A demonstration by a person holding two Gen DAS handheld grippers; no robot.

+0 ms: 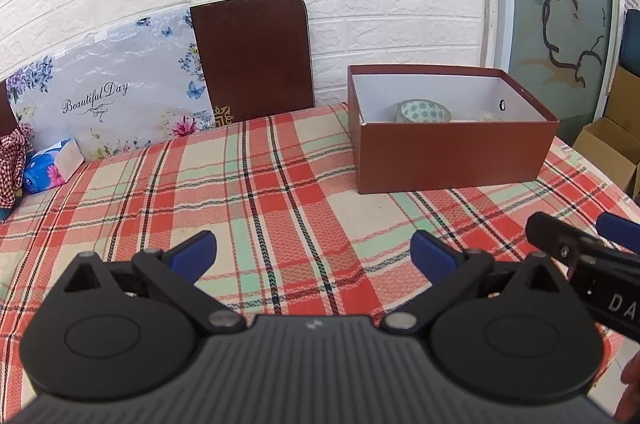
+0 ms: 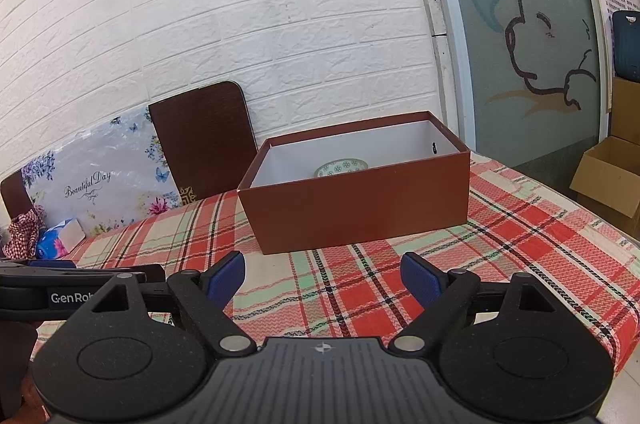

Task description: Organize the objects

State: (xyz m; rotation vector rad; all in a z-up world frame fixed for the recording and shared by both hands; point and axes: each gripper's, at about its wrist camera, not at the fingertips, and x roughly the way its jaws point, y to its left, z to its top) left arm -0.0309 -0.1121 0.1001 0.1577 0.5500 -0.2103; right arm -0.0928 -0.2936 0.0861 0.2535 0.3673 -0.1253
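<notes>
A brown cardboard box with a white inside stands open on the plaid tablecloth; it also shows in the right wrist view. Inside it lies a roll with a green flower pattern, seen also in the right wrist view, and a pale object beside it. My left gripper is open and empty, hovering over the cloth well short of the box. My right gripper is open and empty, just in front of the box. The right gripper's side shows at the left wrist view's right edge.
A blue tissue pack and a red checked cloth lie at the table's far left. A floral board and a brown board lean on the white brick wall. Cardboard boxes stand on the floor right.
</notes>
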